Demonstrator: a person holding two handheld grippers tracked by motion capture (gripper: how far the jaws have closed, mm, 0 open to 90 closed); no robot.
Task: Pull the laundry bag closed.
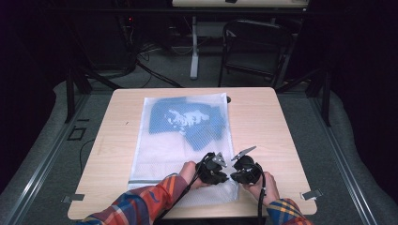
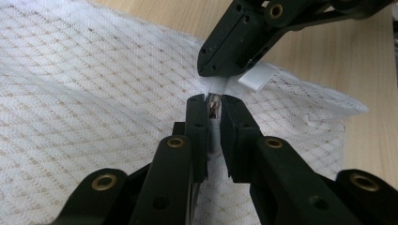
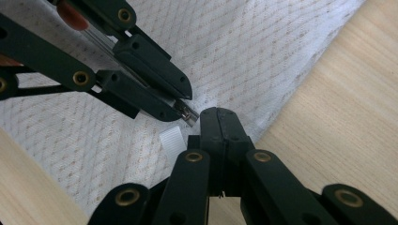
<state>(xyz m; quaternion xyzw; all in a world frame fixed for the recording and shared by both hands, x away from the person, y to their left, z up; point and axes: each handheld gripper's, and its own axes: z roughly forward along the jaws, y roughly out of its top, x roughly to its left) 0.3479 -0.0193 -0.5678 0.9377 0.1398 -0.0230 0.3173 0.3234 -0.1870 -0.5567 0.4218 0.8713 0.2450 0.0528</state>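
A dark room with a grey floor, a black chair [image 1: 253,44] and a white desk leg beyond holds a pale wooden table [image 1: 263,117], and on it lies a white mesh laundry bag [image 1: 173,140] with a blue garment [image 1: 192,119] with a white print, too blurred to read, inside its far half. At the bag's near right corner the two tools meet. The left gripper [image 2: 214,104] has its jaws pinched on the small metal zip pull [image 2: 214,107], while the right gripper [image 3: 218,115] is clamped tight on the bag's edge beside a blank white tag [image 3: 172,140].
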